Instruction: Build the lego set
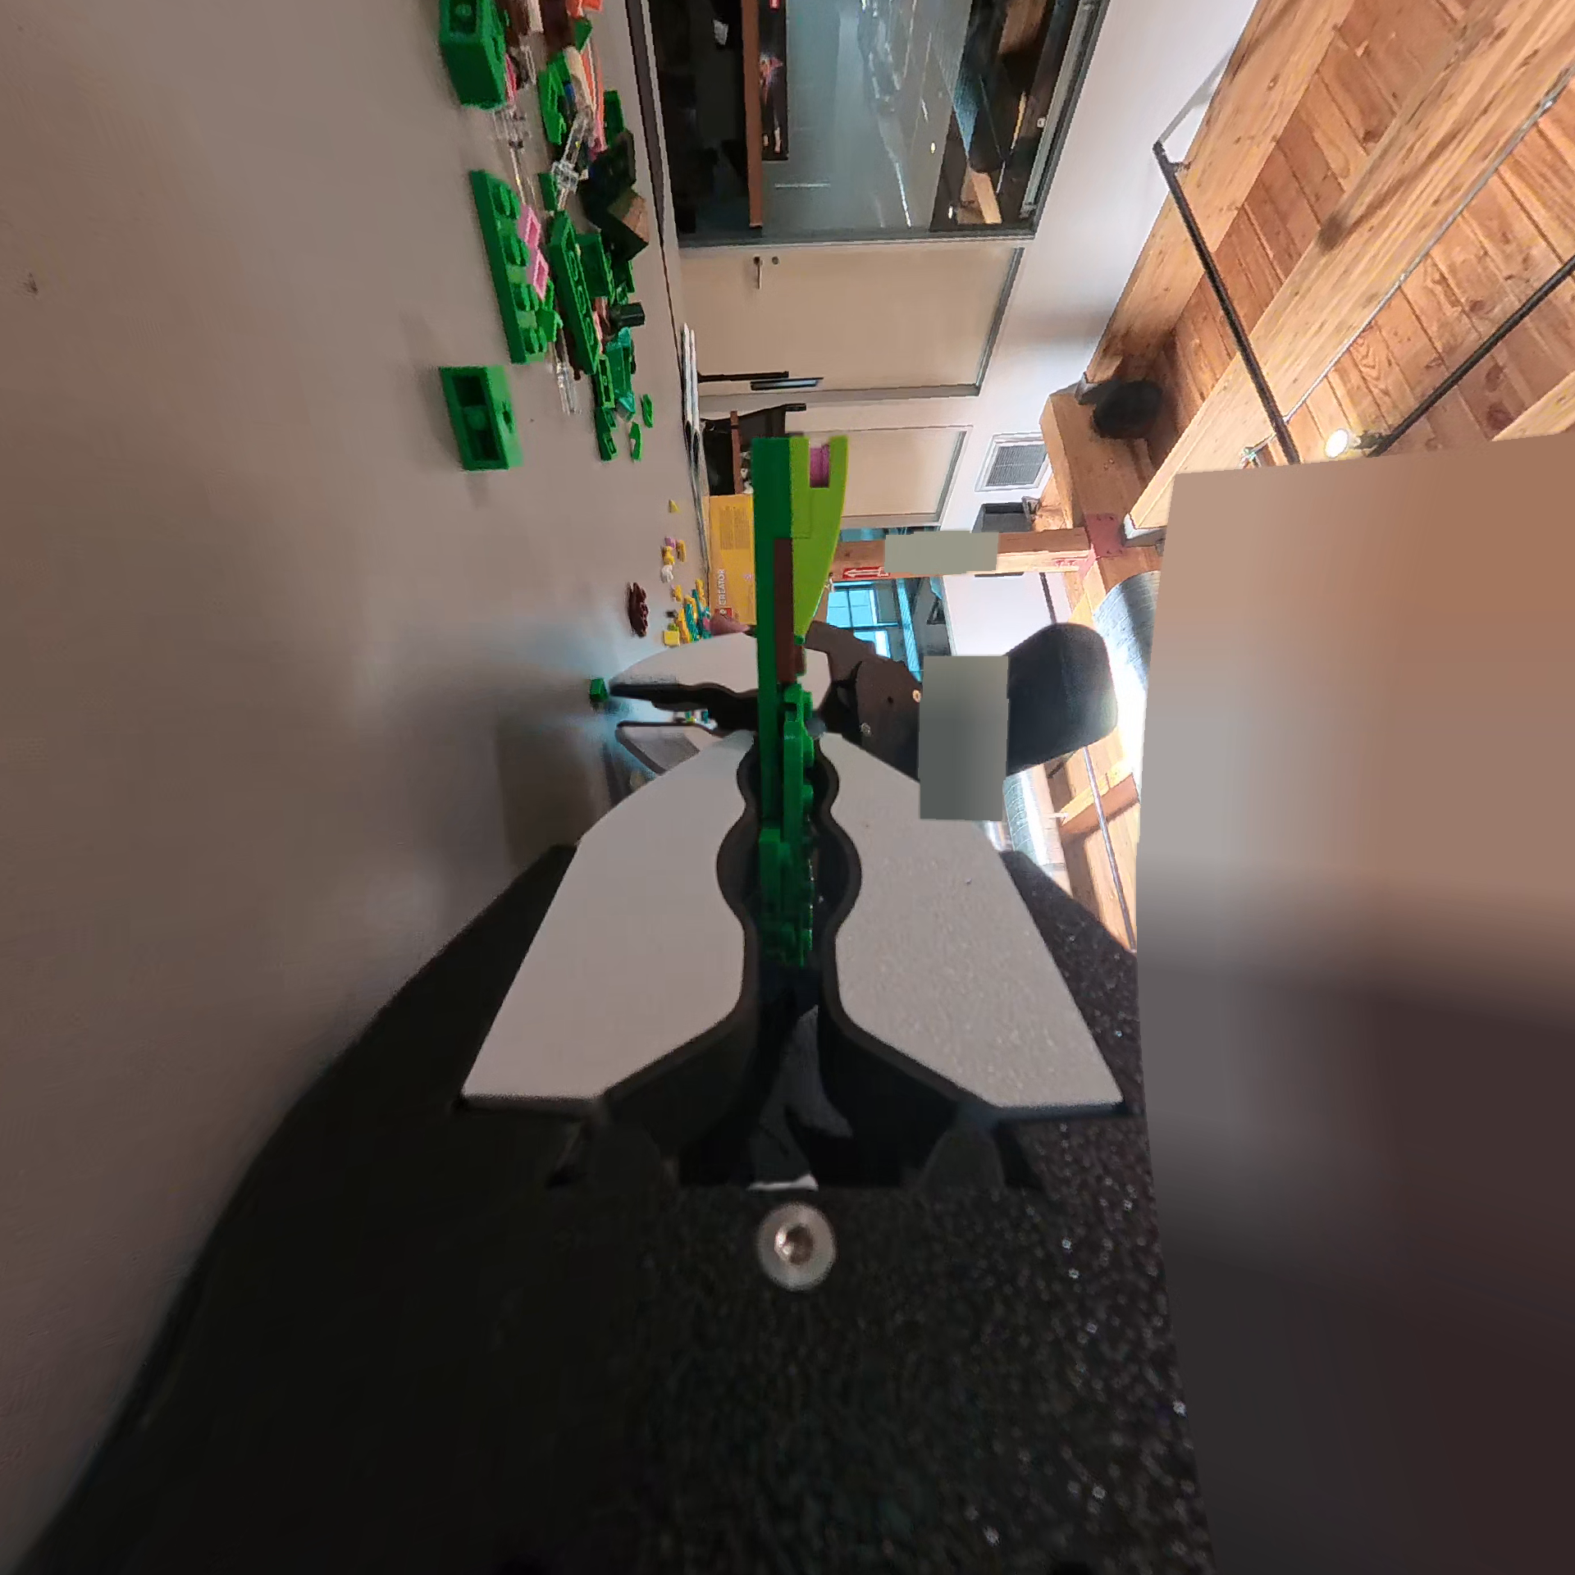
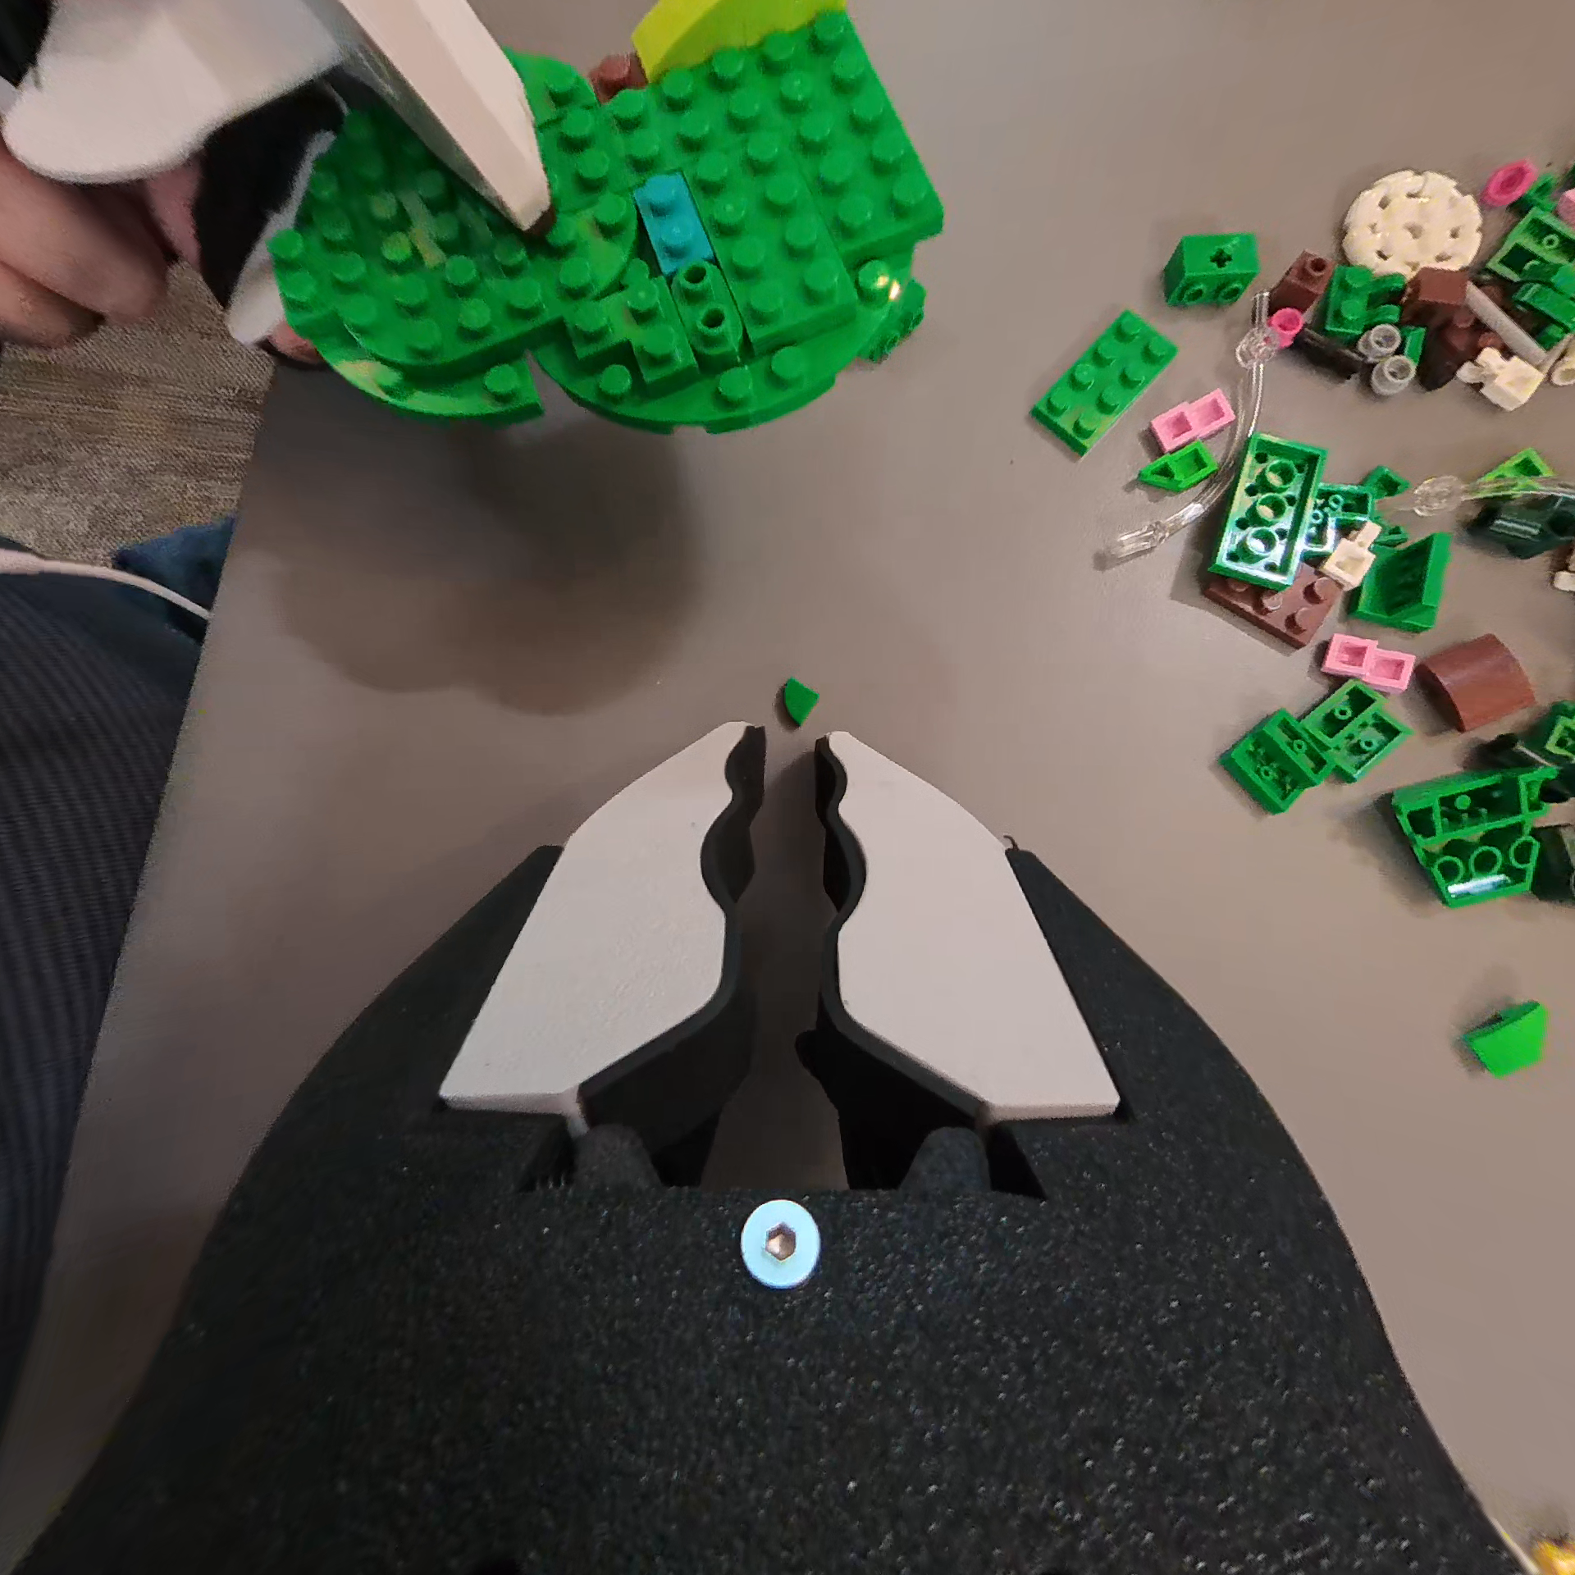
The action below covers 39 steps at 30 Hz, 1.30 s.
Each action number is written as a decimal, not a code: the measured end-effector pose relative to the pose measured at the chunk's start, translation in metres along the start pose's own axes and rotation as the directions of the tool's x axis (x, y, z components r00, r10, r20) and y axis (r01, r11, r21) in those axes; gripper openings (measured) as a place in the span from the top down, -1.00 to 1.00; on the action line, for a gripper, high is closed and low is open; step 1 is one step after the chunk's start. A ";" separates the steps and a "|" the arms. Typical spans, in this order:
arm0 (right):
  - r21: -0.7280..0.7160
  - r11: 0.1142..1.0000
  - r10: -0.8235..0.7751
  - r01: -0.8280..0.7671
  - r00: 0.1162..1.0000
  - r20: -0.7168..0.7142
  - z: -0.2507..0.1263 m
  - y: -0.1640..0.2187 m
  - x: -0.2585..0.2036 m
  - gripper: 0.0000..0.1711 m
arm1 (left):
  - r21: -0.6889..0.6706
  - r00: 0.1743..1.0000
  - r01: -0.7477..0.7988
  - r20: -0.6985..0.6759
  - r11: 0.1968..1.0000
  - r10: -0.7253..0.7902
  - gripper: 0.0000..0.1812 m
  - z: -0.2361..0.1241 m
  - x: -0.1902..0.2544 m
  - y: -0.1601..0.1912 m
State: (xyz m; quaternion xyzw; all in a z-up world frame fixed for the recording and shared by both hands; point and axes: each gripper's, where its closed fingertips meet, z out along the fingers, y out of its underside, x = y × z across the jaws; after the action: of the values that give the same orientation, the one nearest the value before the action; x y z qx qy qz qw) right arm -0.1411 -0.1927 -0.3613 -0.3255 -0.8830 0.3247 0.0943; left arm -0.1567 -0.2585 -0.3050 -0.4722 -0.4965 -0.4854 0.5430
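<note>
My left gripper [image 1: 788,758] is shut on a flat green lego build [image 1: 780,648], which I see edge-on, with a lime leaf piece [image 1: 814,520] at its far end. In the right wrist view the build [image 2: 724,213] hangs above the table at top left, studs facing the camera, with a teal plate [image 2: 673,223] on it and the left gripper's finger [image 2: 477,128] across it. My right gripper [image 2: 791,740] is slightly open and empty, low over the grey table [image 2: 597,554]. A tiny green quarter-round piece [image 2: 799,700] lies just ahead of its fingertips.
Loose pieces lie at the right: a green 2x4 plate [image 2: 1104,382], pink tiles [image 2: 1191,419], brown bricks [image 2: 1479,682], a white round plate [image 2: 1412,220] and a green slope [image 2: 1507,1038]. A person's legs are at the left table edge [image 2: 204,648]. A yellow booklet [image 1: 731,554] stands far off. Some 9 cm of space lies between my two pairs of fingers.
</note>
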 end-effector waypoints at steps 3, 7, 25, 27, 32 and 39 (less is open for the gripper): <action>0.002 1.000 -0.018 0.018 1.000 0.008 0.003 -0.002 0.001 0.89 | -0.024 1.000 -0.003 0.014 1.000 0.003 0.91 -0.002 0.001 0.000; -0.005 0.999 -0.049 0.049 0.998 0.038 0.004 -0.003 0.002 0.89 | -0.032 1.000 0.005 0.027 0.999 -0.004 0.91 -0.003 -0.001 -0.001; 0.051 0.993 -0.114 0.108 0.982 0.153 0.005 -0.006 0.000 0.91 | -0.061 0.998 0.046 0.046 0.997 -0.044 0.91 0.005 -0.006 0.003; 0.050 0.991 -0.127 0.121 0.980 0.151 0.007 -0.007 0.001 0.91 | -0.066 0.998 0.050 0.050 0.997 -0.047 0.91 0.006 -0.007 0.004; 0.051 0.985 -0.173 0.166 0.971 0.163 0.009 -0.008 0.000 0.94 | -0.079 0.996 0.066 0.067 0.995 -0.060 0.91 0.002 -0.009 0.003; 0.090 0.962 -0.269 0.257 0.949 0.166 0.007 -0.014 0.001 1.00 | -0.115 0.992 0.091 0.103 0.989 -0.079 0.90 -0.004 -0.013 -0.002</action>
State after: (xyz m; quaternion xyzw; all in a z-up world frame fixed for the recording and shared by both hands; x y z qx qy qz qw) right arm -0.1514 -0.2033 -0.3577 -0.1712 -0.9121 0.3662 0.0689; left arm -0.1592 -0.2618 -0.3185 -0.5058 -0.5123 -0.5131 0.4673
